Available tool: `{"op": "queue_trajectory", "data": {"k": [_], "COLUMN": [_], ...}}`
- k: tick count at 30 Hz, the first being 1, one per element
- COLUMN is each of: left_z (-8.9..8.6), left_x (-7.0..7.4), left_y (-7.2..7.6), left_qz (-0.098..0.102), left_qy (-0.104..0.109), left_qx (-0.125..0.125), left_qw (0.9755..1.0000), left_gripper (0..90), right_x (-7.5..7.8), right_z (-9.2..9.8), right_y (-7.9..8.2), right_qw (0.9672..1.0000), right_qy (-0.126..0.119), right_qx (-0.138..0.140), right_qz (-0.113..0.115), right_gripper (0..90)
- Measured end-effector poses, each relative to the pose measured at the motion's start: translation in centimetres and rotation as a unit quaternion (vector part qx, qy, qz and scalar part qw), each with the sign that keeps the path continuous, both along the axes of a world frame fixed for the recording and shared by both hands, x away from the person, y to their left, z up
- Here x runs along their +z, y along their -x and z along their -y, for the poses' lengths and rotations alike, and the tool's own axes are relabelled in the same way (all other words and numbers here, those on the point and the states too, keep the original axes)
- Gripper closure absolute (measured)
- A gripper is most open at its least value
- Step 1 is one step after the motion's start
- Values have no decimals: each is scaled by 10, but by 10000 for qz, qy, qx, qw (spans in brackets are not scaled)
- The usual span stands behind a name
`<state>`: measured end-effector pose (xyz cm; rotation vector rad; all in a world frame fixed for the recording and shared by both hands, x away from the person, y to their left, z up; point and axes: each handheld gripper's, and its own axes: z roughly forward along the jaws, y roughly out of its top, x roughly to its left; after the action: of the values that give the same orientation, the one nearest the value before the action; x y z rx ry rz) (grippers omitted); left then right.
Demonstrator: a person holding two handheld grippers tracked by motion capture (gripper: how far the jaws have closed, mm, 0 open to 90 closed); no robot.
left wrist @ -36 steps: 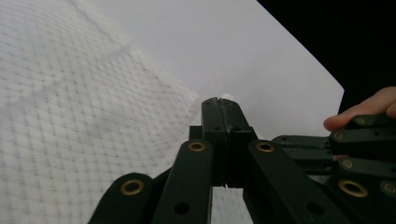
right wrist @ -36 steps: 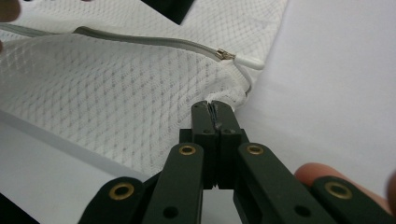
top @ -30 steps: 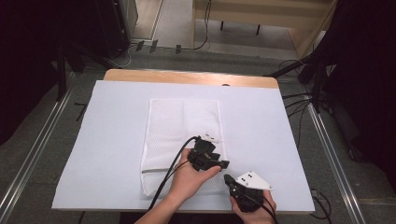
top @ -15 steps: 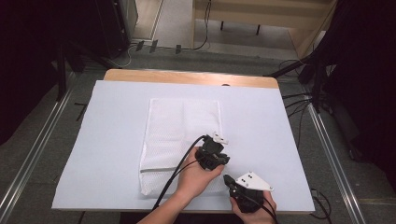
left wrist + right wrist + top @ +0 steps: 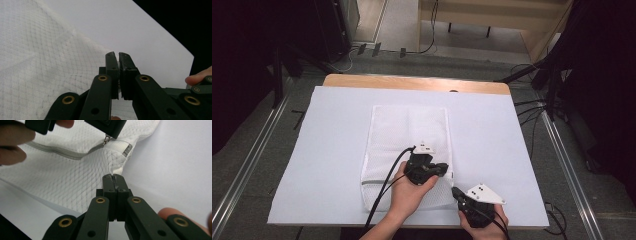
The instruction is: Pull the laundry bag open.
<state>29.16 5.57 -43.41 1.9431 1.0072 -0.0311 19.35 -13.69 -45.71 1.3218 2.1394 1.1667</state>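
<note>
A white mesh laundry bag (image 5: pixel 407 127) lies flat on the white sheet. My left gripper (image 5: pixel 444 168) sits over the bag's near right part; its jaws have just been closing and now stand shut. In the right gripper view the left gripper (image 5: pixel 110 133) holds the small metal zipper pull (image 5: pixel 107 138) at the end of the grey zipper (image 5: pixel 57 151). My right gripper (image 5: pixel 113 176) is shut on the bag's mesh edge below that corner, and in the high view this right gripper (image 5: pixel 455 191) is near the table's front. The left gripper (image 5: pixel 117 53) points across the mesh (image 5: pixel 37 62).
The white sheet (image 5: pixel 322 150) covers most of the wooden table (image 5: pixel 412 82). Metal rails (image 5: pixel 567 165) run along the floor on both sides, with cables and dark equipment beyond. Bare sheet lies left and right of the bag.
The left gripper went a little to the right toward the bag's edge, then came back left. The right gripper has stayed where it was.
</note>
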Motion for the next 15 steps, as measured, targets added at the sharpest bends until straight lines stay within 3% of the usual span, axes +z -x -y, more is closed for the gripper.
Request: {"op": "queue_trajectory", "data": {"k": [4, 8, 12, 15], "left_z": [-7, -12, -20, -23], "left_x": [-3, -2, -1, -1], "left_y": [5, 8, 11, 12], "left_qz": [94, 107, 135, 168], "left_qy": [231, 380, 579, 616], "left_qx": [47, 64, 97, 103], "left_qw": [9997, 9992, 9982, 9979], "left_gripper": [874, 875, 875, 875], "right_x": [2, 0, 3, 7], "right_z": [0, 7, 13, 14], "right_y": [0, -4, -11, -20], "right_qw": [9999, 9975, 9939, 9881], "right_qy": [-134, -606, -1034, -1451], "right_qx": [61, 35, 34, 200], "right_qz": [-61, -357, -374, -480], "right_gripper": [900, 861, 675, 559]}}
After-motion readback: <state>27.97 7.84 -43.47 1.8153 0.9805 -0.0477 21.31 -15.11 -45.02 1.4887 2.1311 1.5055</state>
